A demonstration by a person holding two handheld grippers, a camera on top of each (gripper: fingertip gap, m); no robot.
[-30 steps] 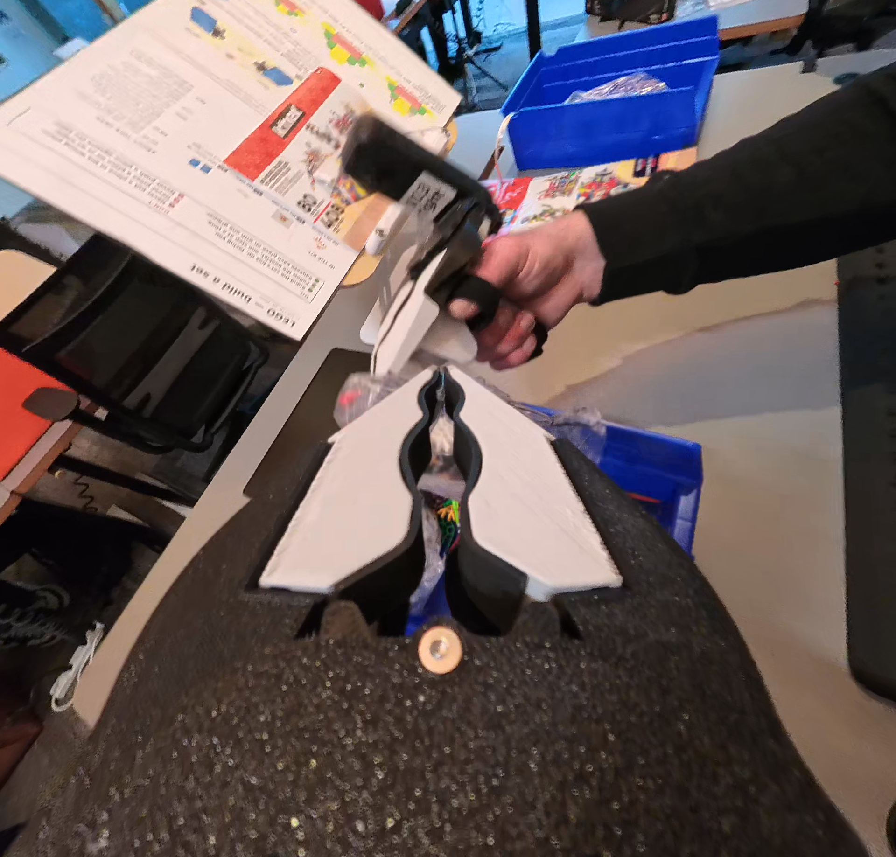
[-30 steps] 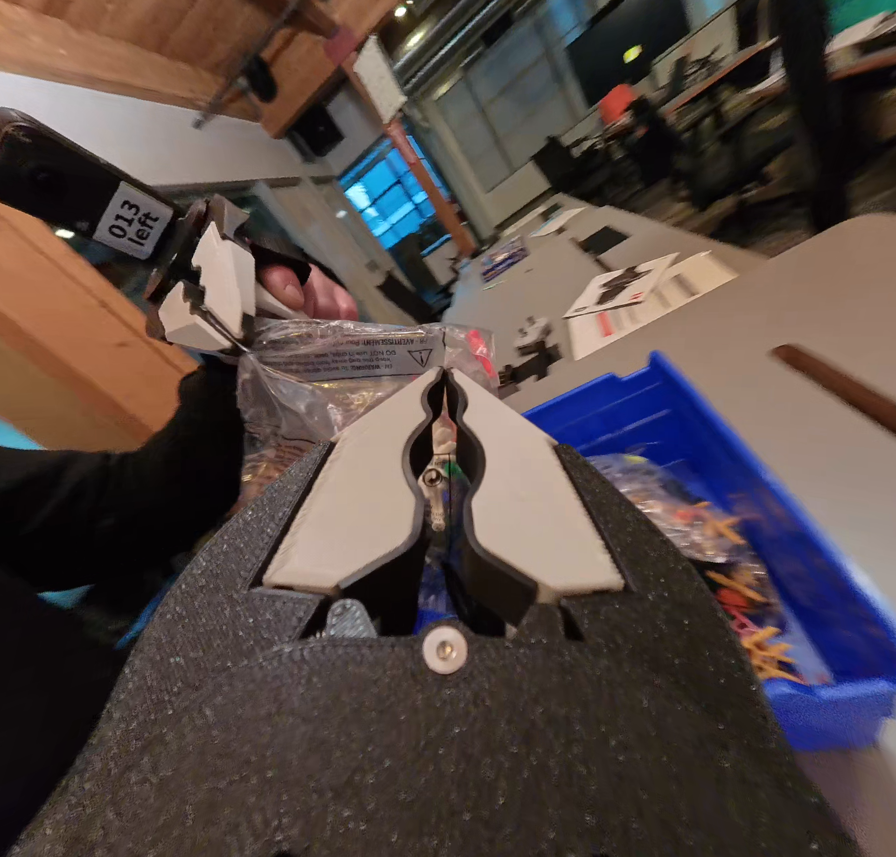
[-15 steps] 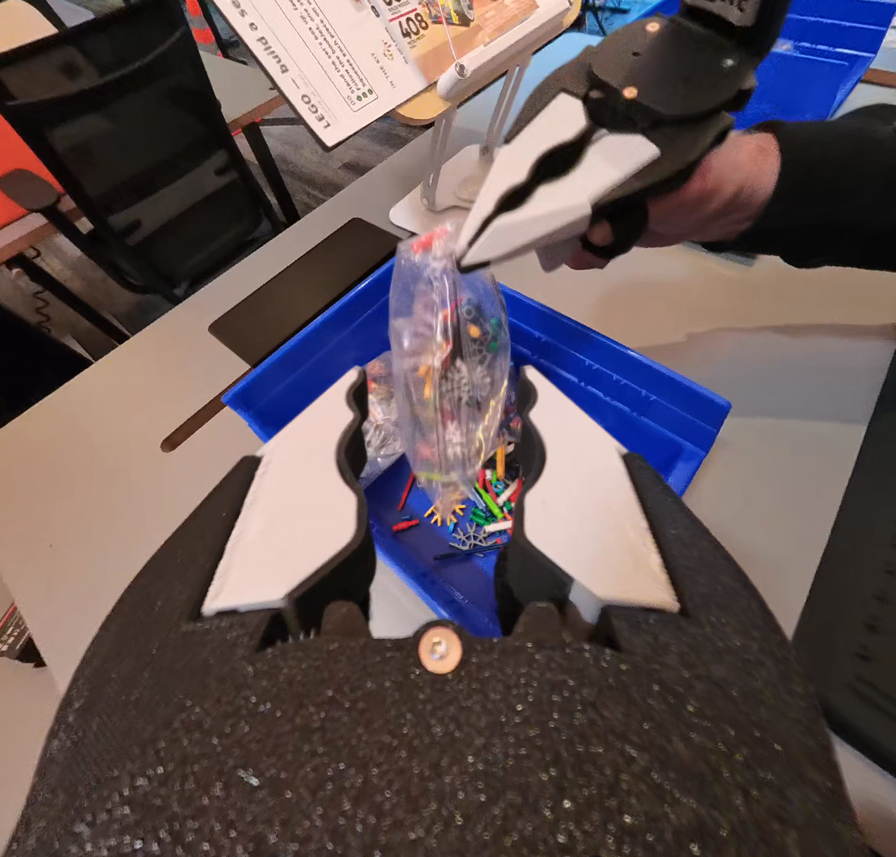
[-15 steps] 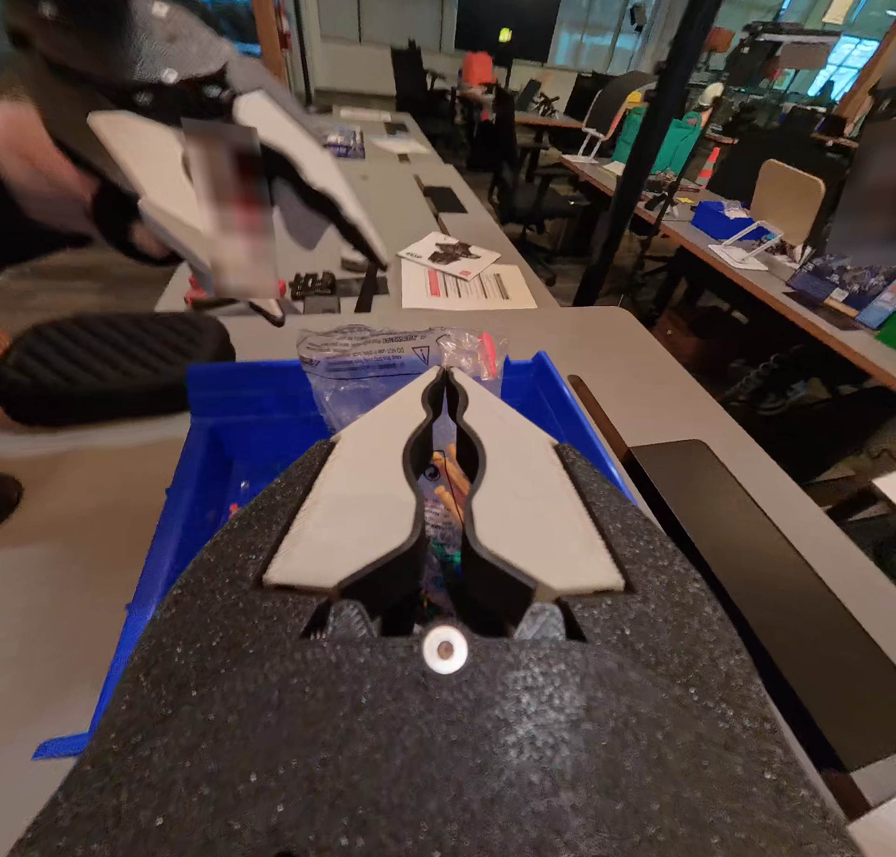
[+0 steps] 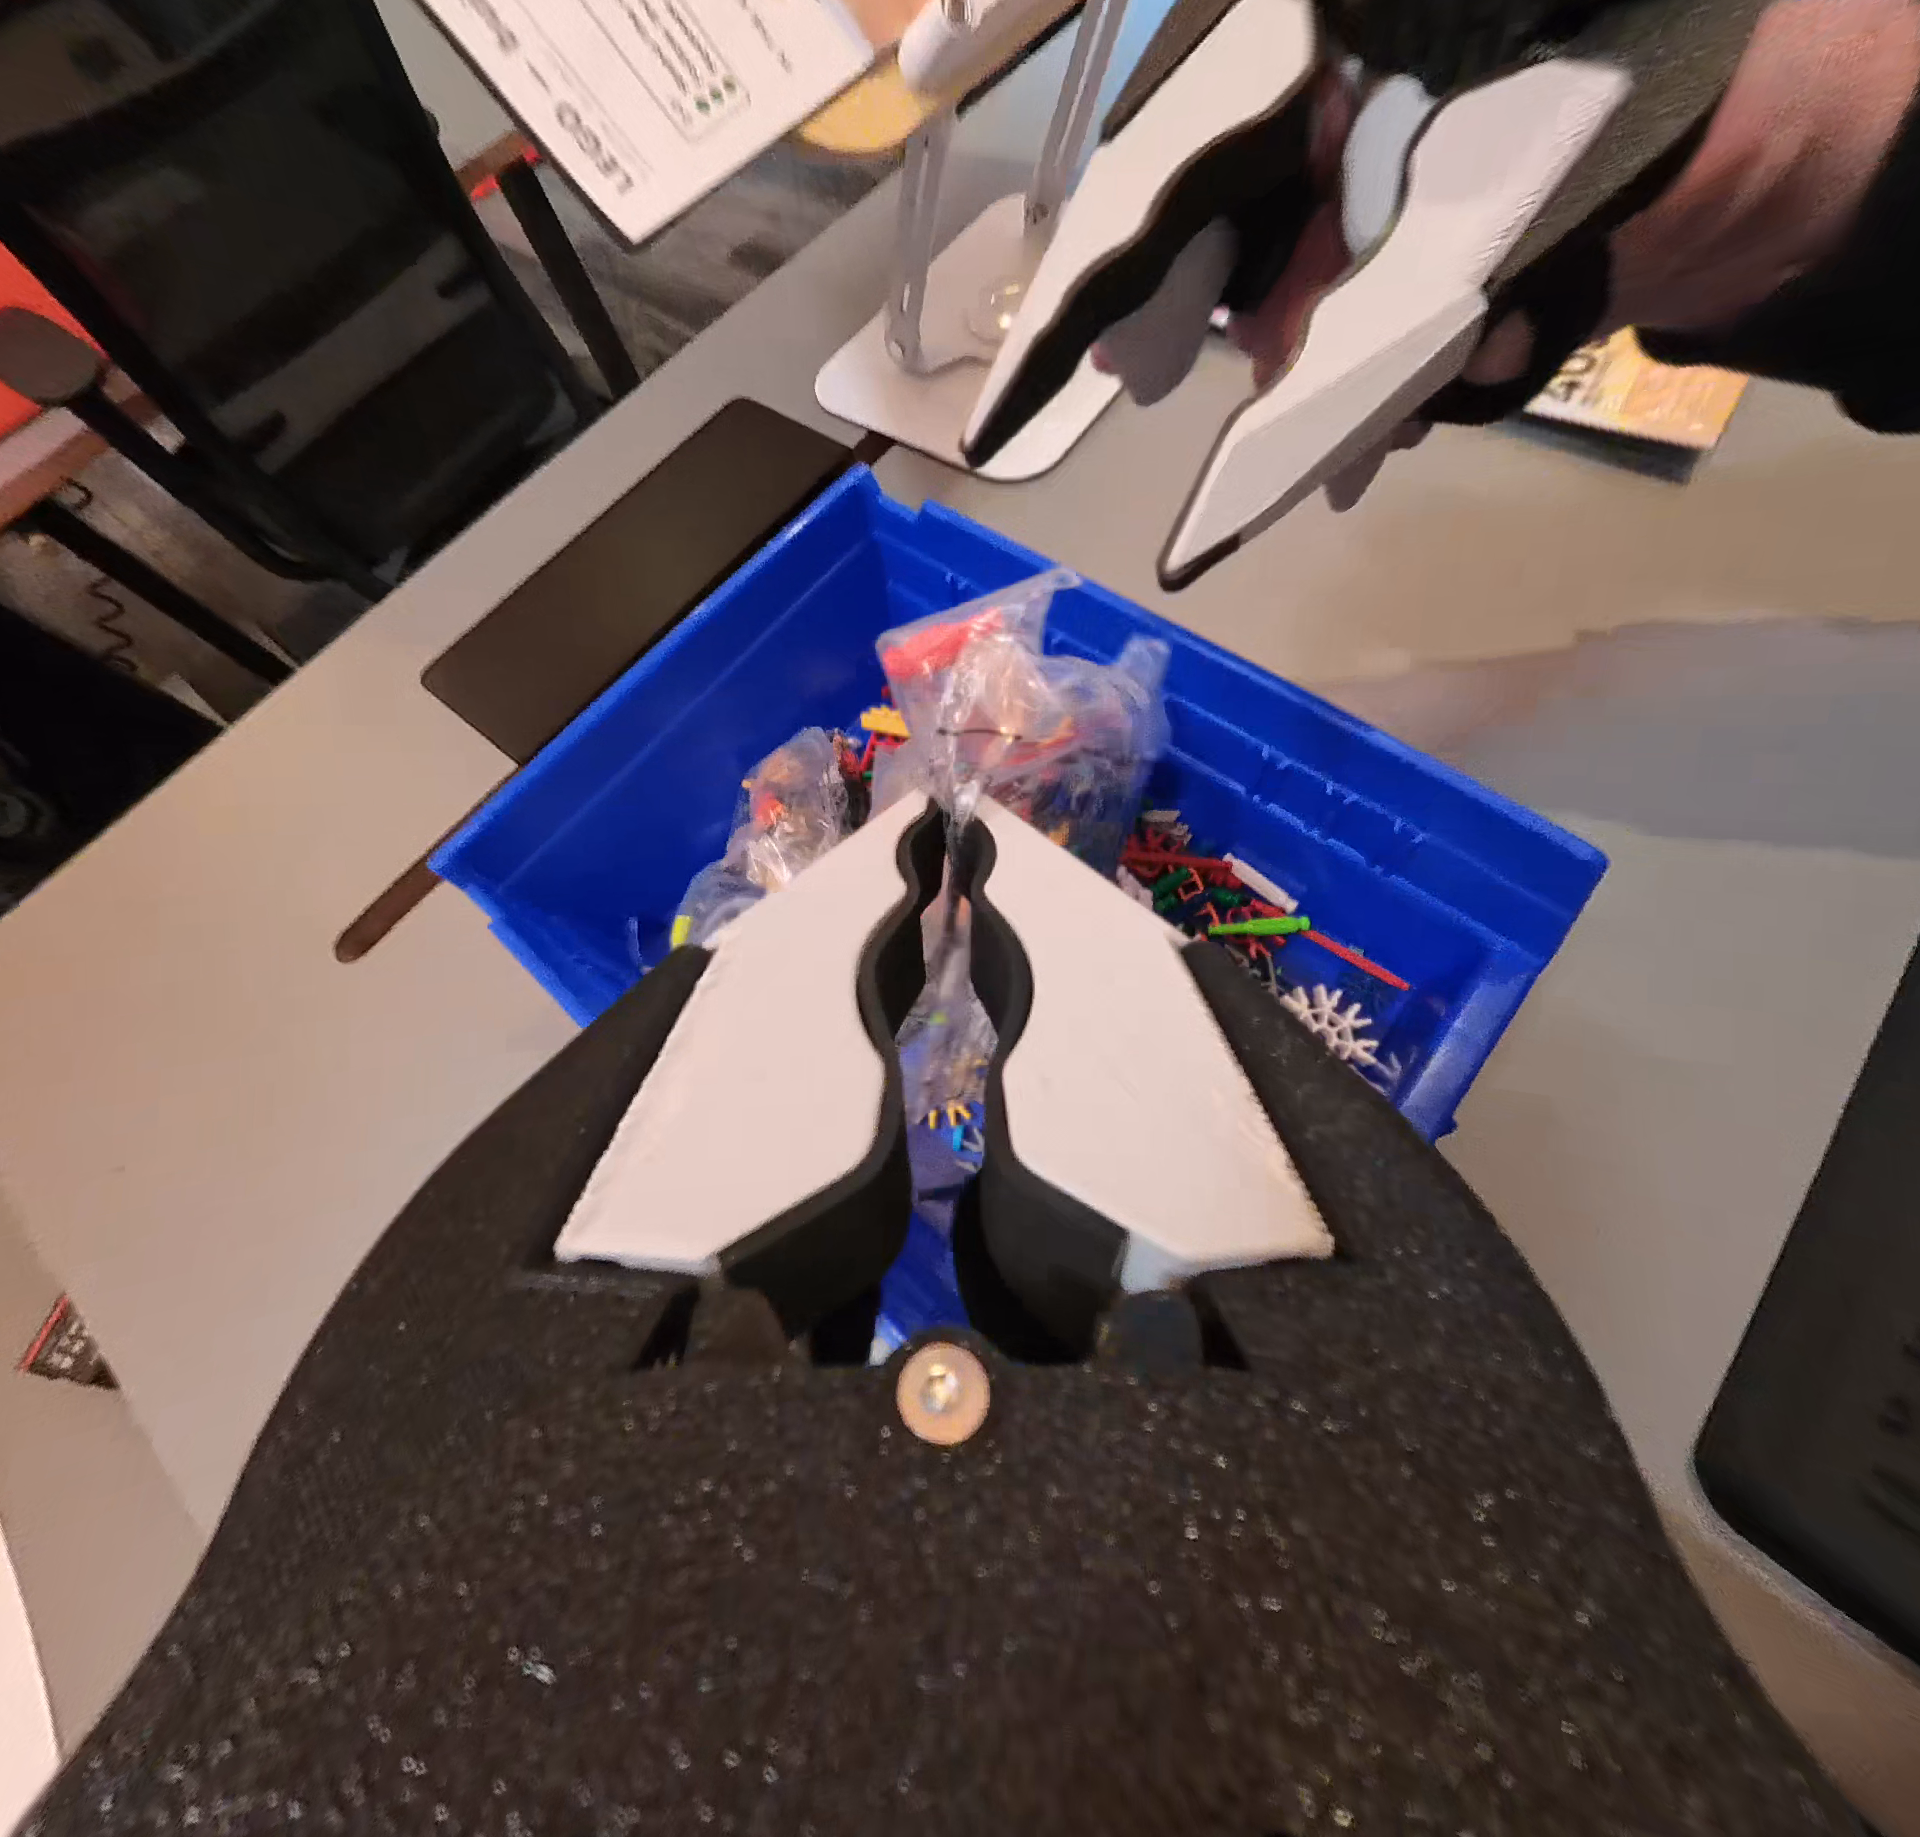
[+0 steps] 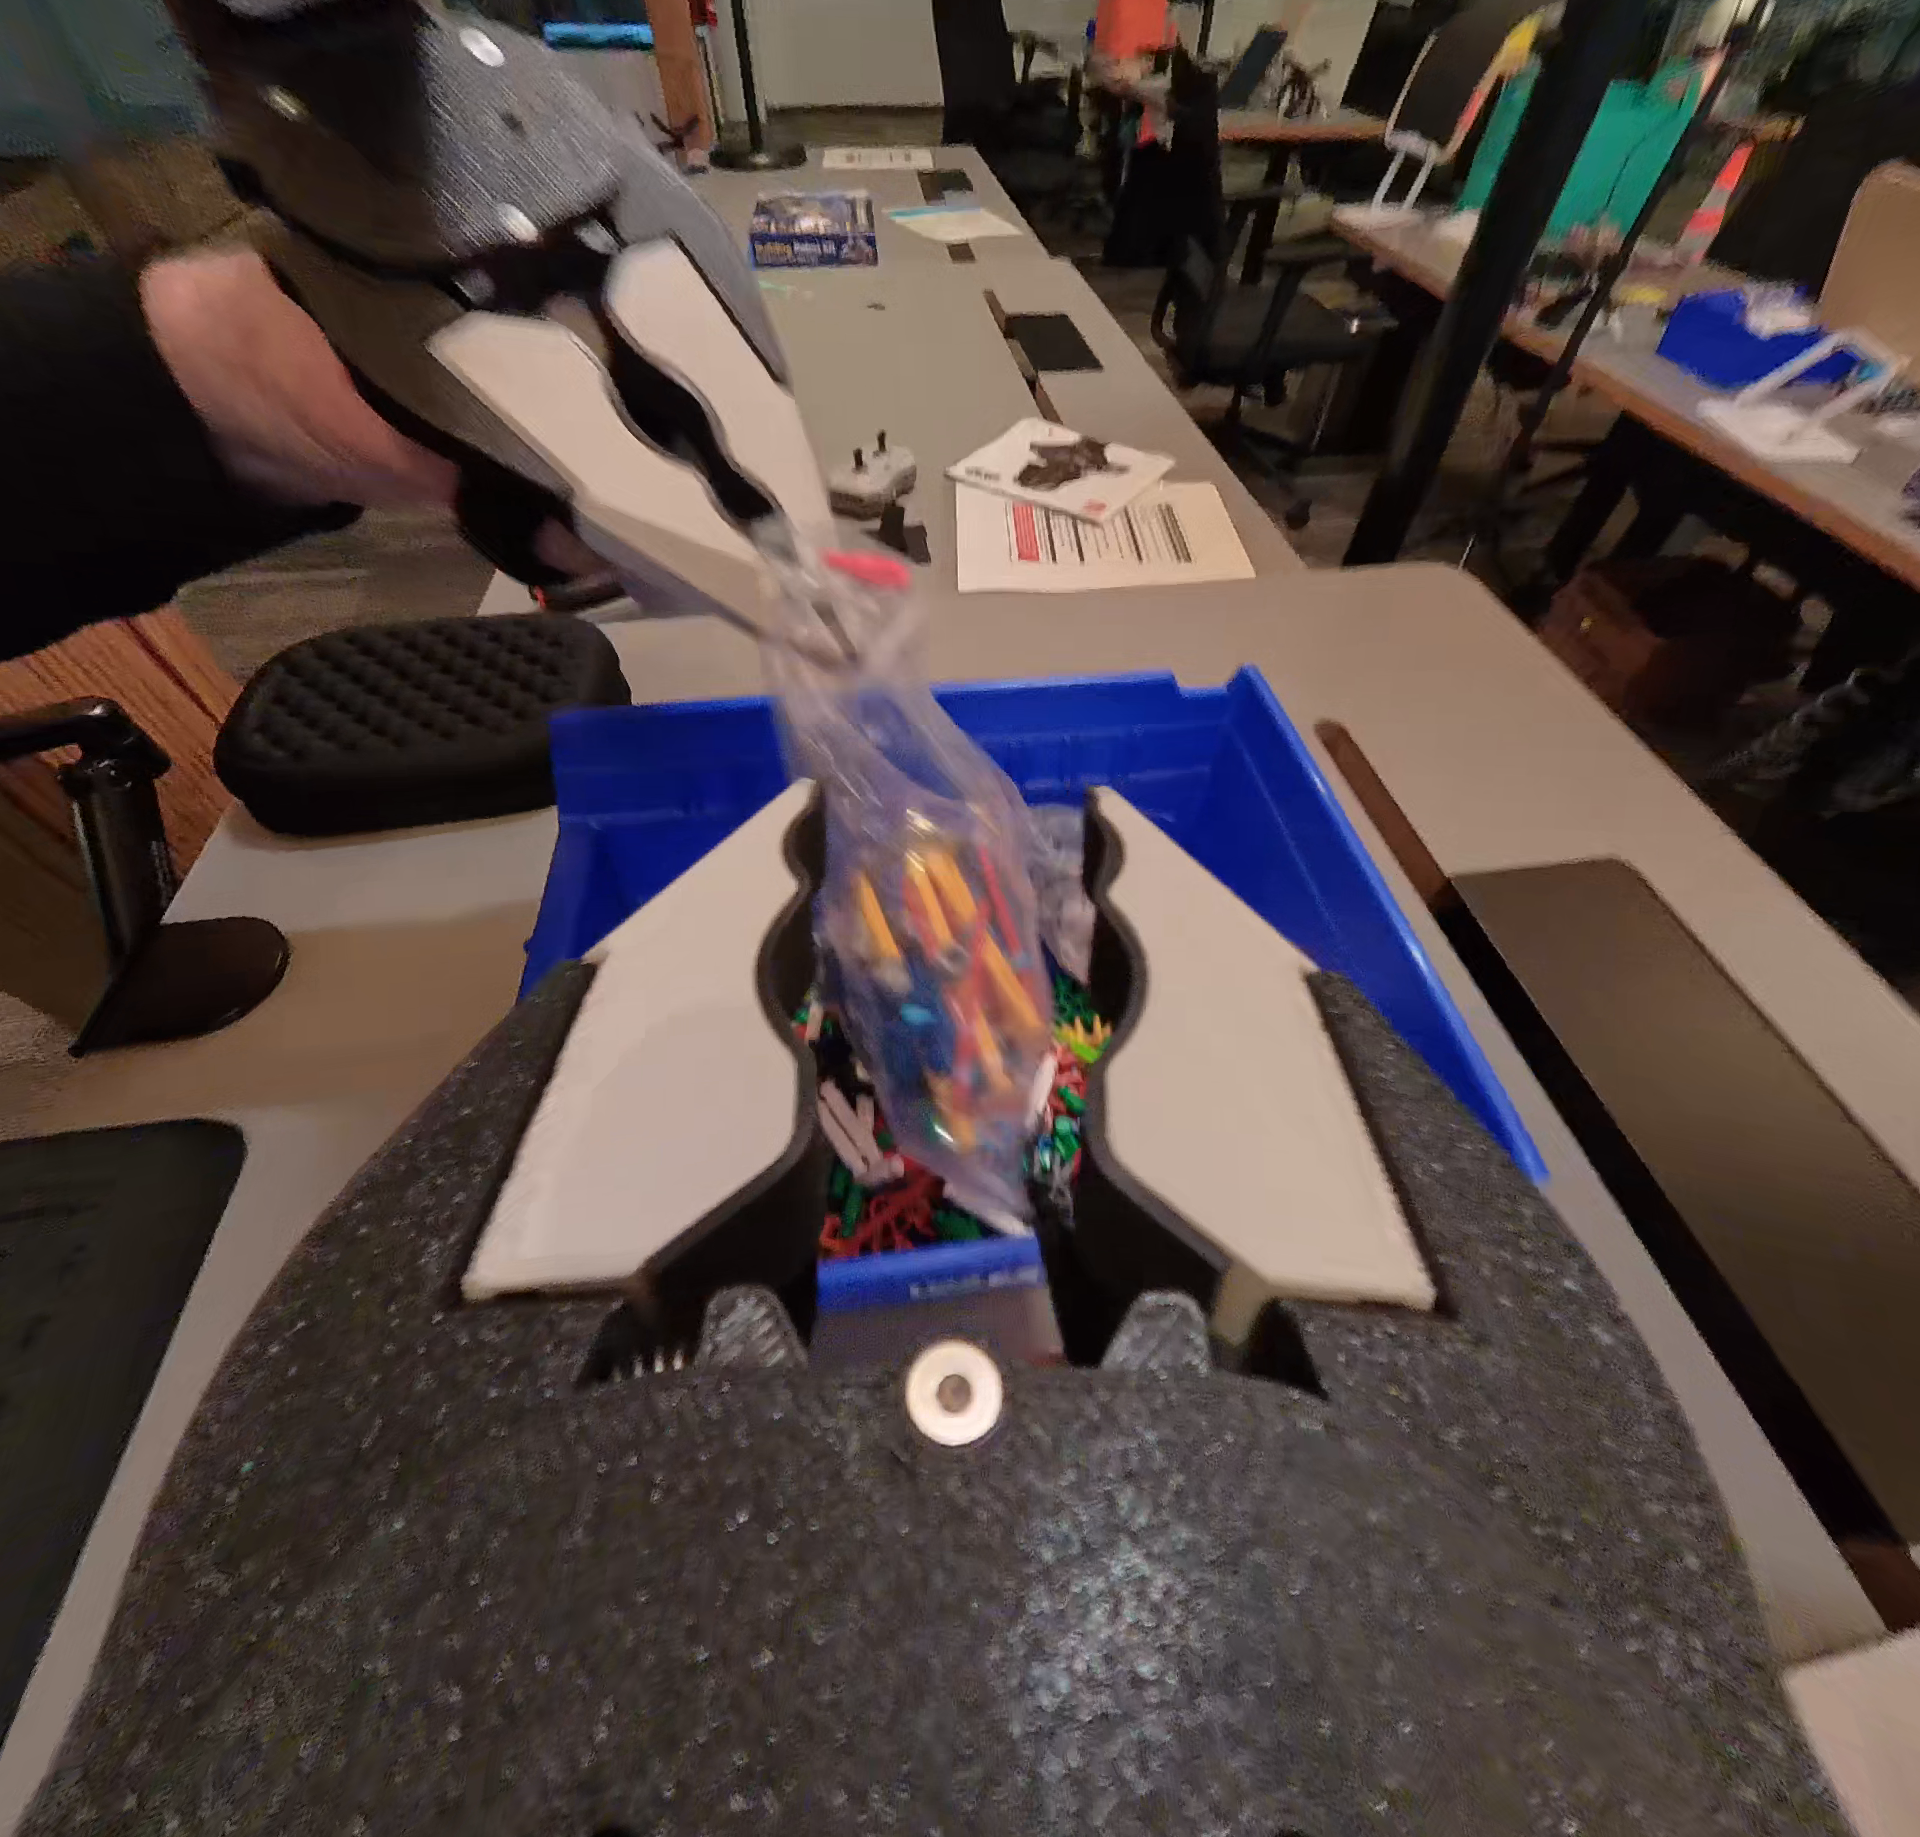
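Note:
A clear plastic bag [image 5: 1023, 707] of small colourful building parts hangs over a blue bin [image 5: 644, 800]. My left gripper [image 5: 951, 811] is shut on the bag's crumpled top. My right gripper [image 5: 1075, 514] is open and empty, above the bin's far corner. In the right wrist view the bag [image 6: 935, 956] hangs between the spread fingers of my right gripper [image 6: 951, 793]; I cannot tell whether they touch it. My left gripper [image 6: 821, 634] pinches its top from the upper left. Loose parts [image 6: 883, 1195] lie in the bin [image 6: 1299, 852].
Another small bag [image 5: 790, 811] lies in the bin. A white stand [image 5: 966, 353] with an open booklet [image 5: 623, 52] is behind the bin. A black chair armrest [image 6: 416, 717] is at the table's edge. Papers [image 6: 1091, 530] lie on the table beyond. A dark inset panel [image 6: 1662, 1112] is right of the bin. Across from one pair of fingers to the other is roughly 6 cm.
The bag passed between grippers. Half a second ago my right gripper held it and my left was open; now my left is shut on it and my right has opened.

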